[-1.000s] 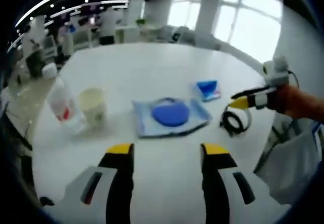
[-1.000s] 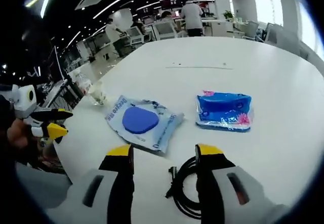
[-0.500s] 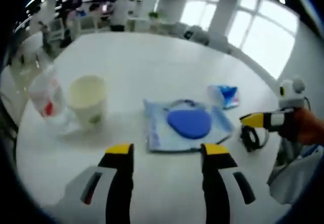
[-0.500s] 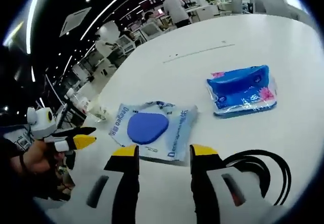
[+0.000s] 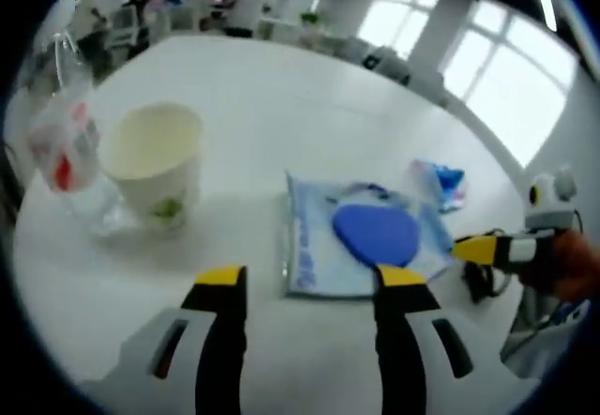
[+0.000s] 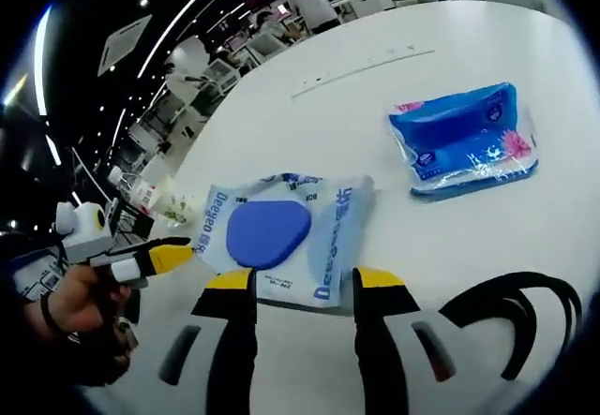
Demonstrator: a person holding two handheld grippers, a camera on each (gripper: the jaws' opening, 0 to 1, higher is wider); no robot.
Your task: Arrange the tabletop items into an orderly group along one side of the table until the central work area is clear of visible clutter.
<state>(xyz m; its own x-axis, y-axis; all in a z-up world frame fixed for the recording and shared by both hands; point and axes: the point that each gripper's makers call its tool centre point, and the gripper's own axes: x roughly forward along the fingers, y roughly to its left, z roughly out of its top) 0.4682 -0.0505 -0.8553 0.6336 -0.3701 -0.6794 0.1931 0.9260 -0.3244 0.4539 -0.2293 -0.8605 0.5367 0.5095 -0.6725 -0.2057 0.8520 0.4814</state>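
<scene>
My left gripper (image 5: pixel 310 279) is open and empty above the white table (image 5: pixel 281 106), just short of a light-blue packet with a blue disc (image 5: pixel 370 237). A cream paper cup (image 5: pixel 155 157) and a clear plastic bottle (image 5: pixel 61 153) stand to its left. A blue tissue pack (image 5: pixel 441 183) lies beyond the packet. The right gripper (image 5: pixel 478 248) comes in from the right, over a black cable (image 5: pixel 478 282). In the right gripper view my right gripper (image 6: pixel 303 282) is open, its jaws at the near edge of the packet (image 6: pixel 281 237). The tissue pack (image 6: pixel 469 148) lies farther right, the coiled cable (image 6: pixel 511 312) beside the right jaw.
The left gripper (image 6: pixel 155 258), held by a hand (image 6: pixel 75 307), sits at the table's left edge (image 6: pixel 178 274). Desks, chairs and people fill the office behind (image 6: pixel 309 3). Bright windows (image 5: pixel 487 68) lie past the far side of the table.
Both cameras have moved in toward the packet. The cup and bottle look larger in the left gripper view. The cable has gone from between the right jaws to their right side.
</scene>
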